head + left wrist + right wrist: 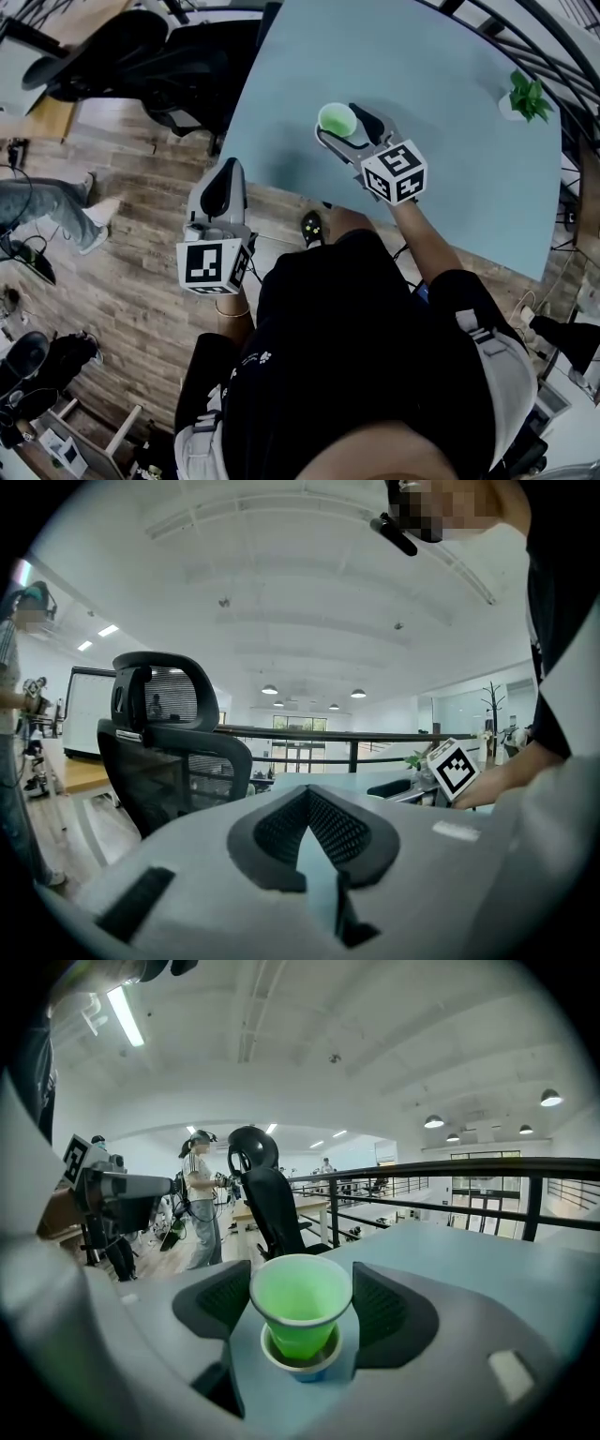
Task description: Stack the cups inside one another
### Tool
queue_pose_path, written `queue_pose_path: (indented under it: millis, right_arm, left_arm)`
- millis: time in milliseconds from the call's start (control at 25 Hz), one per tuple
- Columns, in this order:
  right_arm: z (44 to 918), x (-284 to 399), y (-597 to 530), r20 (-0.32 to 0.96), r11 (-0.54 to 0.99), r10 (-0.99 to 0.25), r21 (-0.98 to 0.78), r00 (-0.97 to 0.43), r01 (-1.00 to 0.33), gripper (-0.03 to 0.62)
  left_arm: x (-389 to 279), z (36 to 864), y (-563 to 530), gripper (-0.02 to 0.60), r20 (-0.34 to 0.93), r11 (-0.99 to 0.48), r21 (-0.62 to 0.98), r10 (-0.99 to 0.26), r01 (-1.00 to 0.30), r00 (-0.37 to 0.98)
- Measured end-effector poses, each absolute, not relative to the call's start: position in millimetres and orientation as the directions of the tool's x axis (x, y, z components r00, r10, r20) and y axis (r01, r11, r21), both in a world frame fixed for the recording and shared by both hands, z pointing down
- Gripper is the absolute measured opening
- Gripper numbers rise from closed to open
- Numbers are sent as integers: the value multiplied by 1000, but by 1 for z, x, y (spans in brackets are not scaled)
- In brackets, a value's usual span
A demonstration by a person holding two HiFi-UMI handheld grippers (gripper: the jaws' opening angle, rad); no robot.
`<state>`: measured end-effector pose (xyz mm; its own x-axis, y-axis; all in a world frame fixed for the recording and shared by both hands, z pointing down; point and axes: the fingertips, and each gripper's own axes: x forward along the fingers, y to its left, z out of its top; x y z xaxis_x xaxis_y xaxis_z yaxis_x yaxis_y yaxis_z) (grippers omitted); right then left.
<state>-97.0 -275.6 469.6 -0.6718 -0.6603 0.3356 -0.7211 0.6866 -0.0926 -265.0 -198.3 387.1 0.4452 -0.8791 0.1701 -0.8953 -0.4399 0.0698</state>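
Right hand-held gripper (pixel 343 122): jaws standing apart on either side of the green cup (pixel 301 1309), not pinching it.
Green cup: sitting upright, mouth up, nested in a blue-bottomed cup (pixel 300 1365) on the counter (pixel 422 66).
Left hand-held gripper (pixel 309 803): jaws resting together, empty, hovering beside the counter's edge.

Blue table (pixel 450 112), potted plant (pixel 528 96), office chair (pixel 141 47)
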Motion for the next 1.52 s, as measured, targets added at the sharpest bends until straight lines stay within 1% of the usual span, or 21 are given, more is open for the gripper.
queue_pose_path:
  millis: [720, 1520]
  right_arm:
    - [503, -108, -274, 418, 705, -630, -47, -655, -708, 341]
    - [531, -107, -275, 480, 710, -595, -63, -645, -702, 342]
  left_arm:
    - [-280, 390, -192, -8, 175, -403, 77, -895, -912, 410]
    - [-278, 393, -193, -8, 189, -393, 75, -897, -916, 400]
